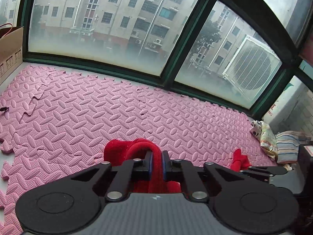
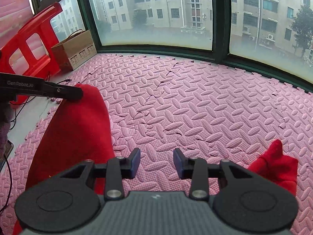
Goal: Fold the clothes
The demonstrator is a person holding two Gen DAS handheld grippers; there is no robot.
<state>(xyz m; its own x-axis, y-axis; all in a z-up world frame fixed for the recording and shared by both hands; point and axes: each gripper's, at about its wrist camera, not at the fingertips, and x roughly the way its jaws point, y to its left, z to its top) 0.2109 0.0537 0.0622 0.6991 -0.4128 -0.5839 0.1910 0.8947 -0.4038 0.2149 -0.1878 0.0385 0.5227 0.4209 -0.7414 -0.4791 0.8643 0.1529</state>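
1. Left wrist view: the left tongs [image 1: 157, 161] are clamped on a thick fold of the red garment [image 1: 121, 152], which loops up over the tips and hangs down between the two fingers.
2. More of the red cloth bunches just beyond the tips, above the pink foam mat [image 1: 97, 107] that covers the floor.
3. At the right edge of this view, a small end of the same red fabric pokes up beside the black body of the other tool.
4. Past it, near the wall, lie a striped pillow [image 1: 287, 145] and a patterned bundle [image 1: 268, 137].
5. A cardboard box [image 1: 9, 49] stands at the far left against the green-framed window [image 1: 117, 29].
6. Right wrist view: the right tongs [image 2: 157, 161] stand partly apart with nothing between the blue pads; only bare mat shows in the gap.
7. To their left, the red garment [image 2: 78, 127] hangs as a broad lifted sheet, its top corner pinched by the left tongs [image 2: 78, 94], which reach in from the left edge.
8. A loose red end [image 2: 273, 166] of the cloth lies on the mat just to the right of the right tongs.
9. Behind, a red plastic stool [image 2: 35, 39] and the cardboard box [image 2: 76, 49] sit by the window, with thin black cables [image 2: 11, 121] trailing along the floor at left.
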